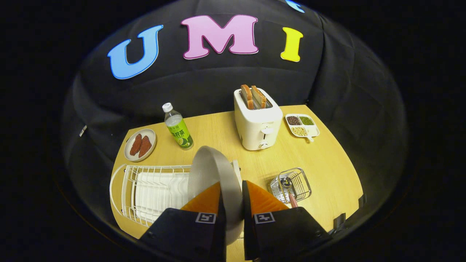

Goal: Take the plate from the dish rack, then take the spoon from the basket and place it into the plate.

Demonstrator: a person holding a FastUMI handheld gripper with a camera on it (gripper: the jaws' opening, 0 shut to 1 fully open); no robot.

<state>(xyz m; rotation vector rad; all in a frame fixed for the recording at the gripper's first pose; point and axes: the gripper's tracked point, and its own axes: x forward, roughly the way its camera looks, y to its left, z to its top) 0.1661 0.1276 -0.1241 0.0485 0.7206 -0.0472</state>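
A grey plate [213, 171] stands on edge between my two fingers, and my gripper [232, 186] is shut on its rim. The plate rises above the right end of the white wire dish rack [153, 189], which lies to the left of the fingers. Just right of the fingers stands a small wire basket [291, 183] on the wooden table [327, 160]. The spoon's handle [292, 200] sticks out of it, slanting towards the right finger.
Beyond the plate stand a white toaster [257, 122] holding two bread slices and a green-labelled bottle [177, 127]. A small plate with reddish meat pieces [140, 145] lies at the far left. A divided dish of beans [302, 125] sits at the far right.
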